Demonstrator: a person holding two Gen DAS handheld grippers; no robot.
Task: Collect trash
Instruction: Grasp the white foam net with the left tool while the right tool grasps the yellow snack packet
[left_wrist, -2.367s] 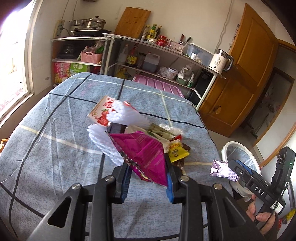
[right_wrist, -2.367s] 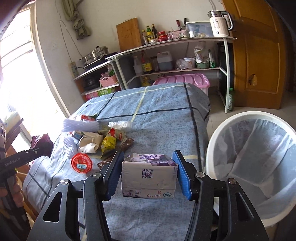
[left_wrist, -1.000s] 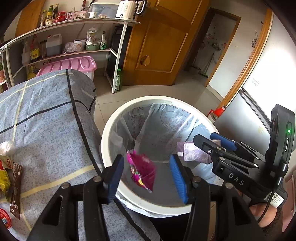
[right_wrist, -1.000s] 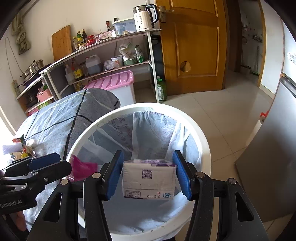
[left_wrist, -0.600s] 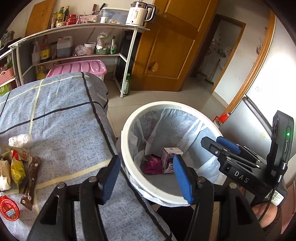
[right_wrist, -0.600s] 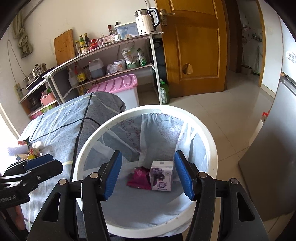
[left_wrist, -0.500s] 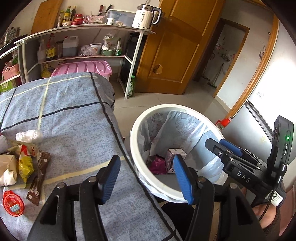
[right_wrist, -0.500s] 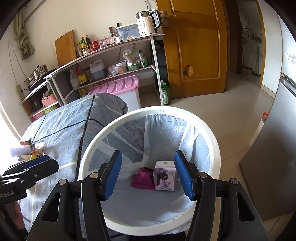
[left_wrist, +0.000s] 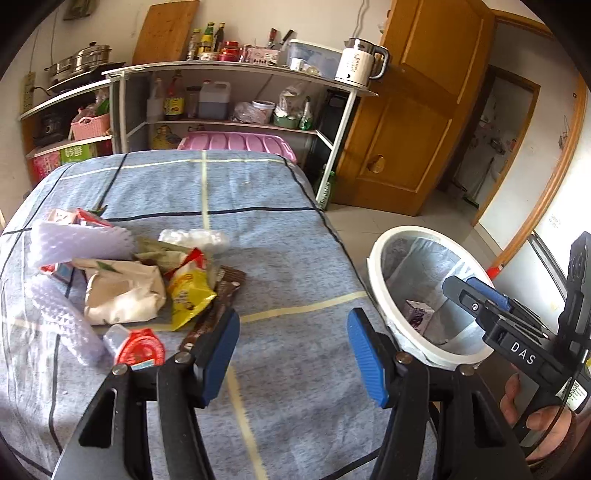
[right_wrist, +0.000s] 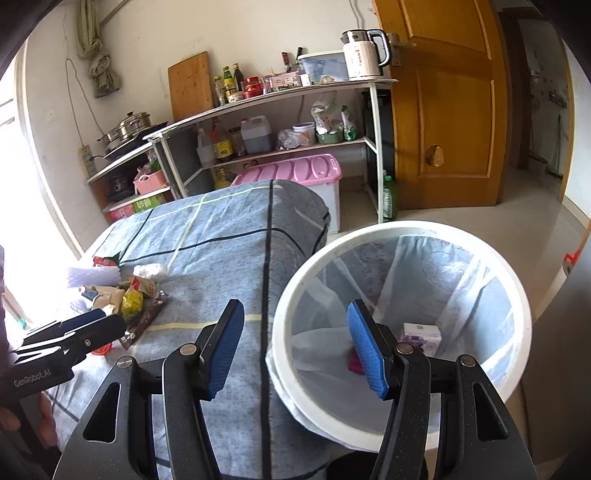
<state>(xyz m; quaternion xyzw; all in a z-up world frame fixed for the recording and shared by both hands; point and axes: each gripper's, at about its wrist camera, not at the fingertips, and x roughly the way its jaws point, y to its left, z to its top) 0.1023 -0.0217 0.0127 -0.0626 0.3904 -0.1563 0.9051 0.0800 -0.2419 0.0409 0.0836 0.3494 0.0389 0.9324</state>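
Trash pile (left_wrist: 147, 280): wrappers and packets heaped on the blue cloth-covered table (left_wrist: 280, 229), left of both grippers.
Bin (right_wrist: 402, 236): white, bag-lined, beside the table edge; purple carton (right_wrist: 423, 338) and pink wrapper (right_wrist: 354, 363) lie inside.
Left gripper (left_wrist: 293, 349): level above the table, fingers apart, empty.
Right gripper (right_wrist: 295, 349): over the bin's near rim, fingers apart, empty.

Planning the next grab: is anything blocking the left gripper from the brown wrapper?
Nothing visible. The open left gripper sits just short of the brown wrapper, only bare blue cloth between them.
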